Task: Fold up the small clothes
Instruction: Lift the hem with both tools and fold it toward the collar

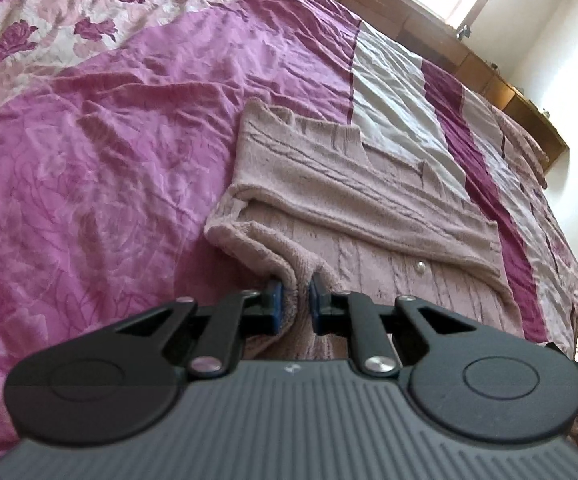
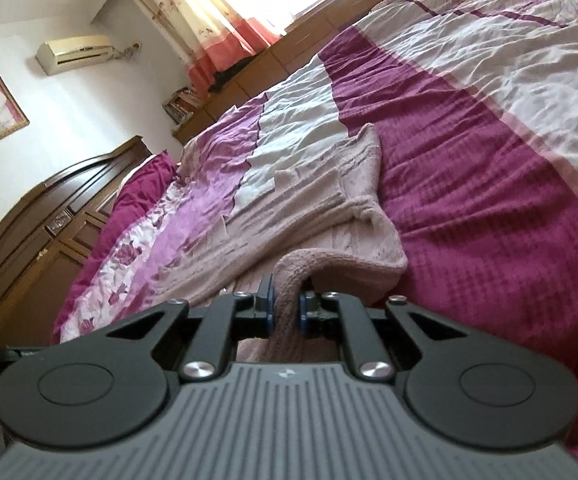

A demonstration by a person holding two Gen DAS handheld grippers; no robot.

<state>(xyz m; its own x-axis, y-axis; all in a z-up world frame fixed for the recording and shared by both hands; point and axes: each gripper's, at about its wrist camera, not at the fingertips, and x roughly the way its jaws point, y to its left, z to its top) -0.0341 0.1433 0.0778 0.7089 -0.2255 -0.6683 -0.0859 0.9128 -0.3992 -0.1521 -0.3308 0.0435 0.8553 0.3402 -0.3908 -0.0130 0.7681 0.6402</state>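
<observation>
A small pale pink knitted cardigan with pearl buttons lies on the bed, its sleeves folded across the body. My left gripper is shut on the cardigan's near hem, with a fold of knit pinched between the blue pads. In the right wrist view the same cardigan stretches away from me. My right gripper is shut on another part of its near hem, and the knit rises in a hump just beyond the fingertips.
The bedspread is wrinkled pink, magenta and white patchwork. A wooden ledge runs along the far side under a window. A dark wooden headboard, a framed picture and an air conditioner are to the left.
</observation>
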